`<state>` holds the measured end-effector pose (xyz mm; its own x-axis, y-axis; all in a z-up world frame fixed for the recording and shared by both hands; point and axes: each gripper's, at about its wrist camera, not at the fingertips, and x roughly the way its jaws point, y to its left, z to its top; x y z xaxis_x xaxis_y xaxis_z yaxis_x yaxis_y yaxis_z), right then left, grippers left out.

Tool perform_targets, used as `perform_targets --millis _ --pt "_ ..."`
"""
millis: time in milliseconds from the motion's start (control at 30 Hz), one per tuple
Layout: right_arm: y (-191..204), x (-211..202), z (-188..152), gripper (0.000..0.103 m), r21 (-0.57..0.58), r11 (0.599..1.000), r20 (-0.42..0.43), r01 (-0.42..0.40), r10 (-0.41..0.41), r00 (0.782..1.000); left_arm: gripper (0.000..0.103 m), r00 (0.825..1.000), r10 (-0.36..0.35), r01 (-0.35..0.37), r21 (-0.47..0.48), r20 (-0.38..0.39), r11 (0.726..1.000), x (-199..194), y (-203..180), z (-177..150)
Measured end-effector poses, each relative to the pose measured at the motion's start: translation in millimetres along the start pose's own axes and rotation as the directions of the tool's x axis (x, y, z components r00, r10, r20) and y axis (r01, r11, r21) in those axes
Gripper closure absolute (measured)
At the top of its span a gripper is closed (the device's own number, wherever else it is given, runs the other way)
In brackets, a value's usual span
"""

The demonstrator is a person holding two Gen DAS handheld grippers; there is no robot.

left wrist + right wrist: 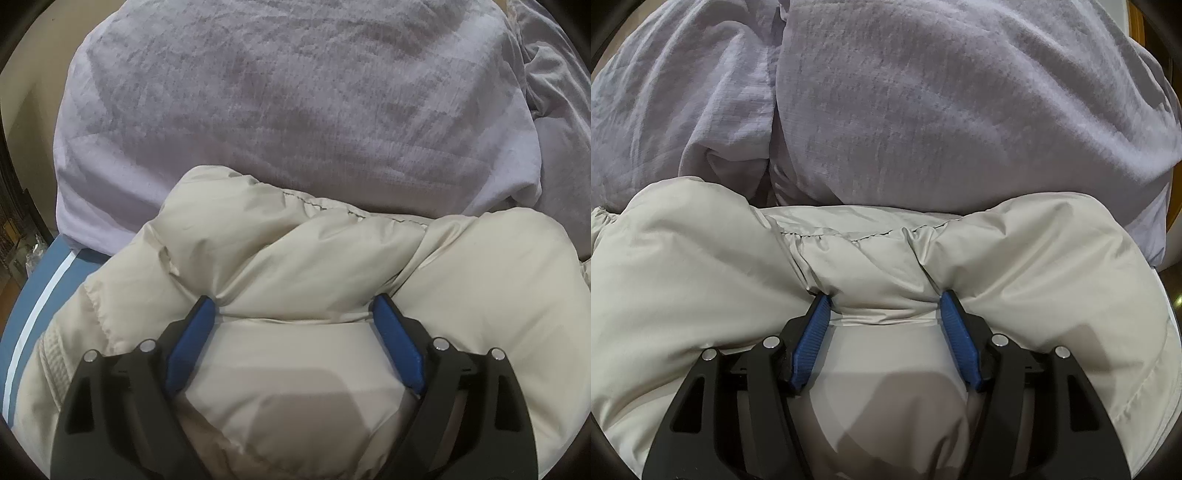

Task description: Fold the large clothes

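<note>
A cream puffy jacket (pixel 295 258) lies bunched on the bed and fills the lower half of both views; it also shows in the right wrist view (pixel 701 266). My left gripper (pixel 293 308) is open, its blue pads (pixel 192 343) pressed down into the jacket with a thick fold of padding between them. My right gripper (pixel 884 301) is also open, its blue pads (pixel 812 339) pushed into a bulge of the same jacket. A stitched seam (pixel 849 236) runs across just beyond the right fingertips.
A lilac pillow (pixel 288 99) lies right behind the jacket, with crumpled lilac bedding (pixel 676 110) beside it. A blue sheet with a white stripe (pixel 40 295) shows at the left bed edge, with floor clutter (pixel 14 236) beyond it.
</note>
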<state>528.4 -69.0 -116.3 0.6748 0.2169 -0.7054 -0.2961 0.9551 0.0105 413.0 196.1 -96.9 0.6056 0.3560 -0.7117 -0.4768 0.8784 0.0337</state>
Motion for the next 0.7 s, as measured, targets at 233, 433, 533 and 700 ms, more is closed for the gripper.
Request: perform_targets --millis 233,433,533,700 --pt "4.3 -16.4 0.7 0.039 0.01 1.0 -0.003 0.011 -0.011 1.0 0.015 1.0 0.0 0.0 -0.01 -0.002 1.0 -9.9 1.9 -0.8" --pt "7.4 -51.6 9.5 0.035 0.115 0.984 0.045 -0.136 0.131 0.99 0.015 0.994 -0.093 0.095 -0.04 0.055 0.995 -52.3 -4.2 0.4" --pt "23.8 -64.3 13.8 0.028 0.08 0.985 0.093 -0.151 0.143 0.985 0.015 0.985 -0.14 0.143 -0.024 0.096 0.989 -72.7 -18.3 3.8" --pt "45.8 -54.3 8.2 0.026 0.019 0.993 0.085 -0.118 0.116 0.99 0.015 0.987 -0.148 0.147 0.024 0.067 0.989 -64.6 -51.4 2.2"
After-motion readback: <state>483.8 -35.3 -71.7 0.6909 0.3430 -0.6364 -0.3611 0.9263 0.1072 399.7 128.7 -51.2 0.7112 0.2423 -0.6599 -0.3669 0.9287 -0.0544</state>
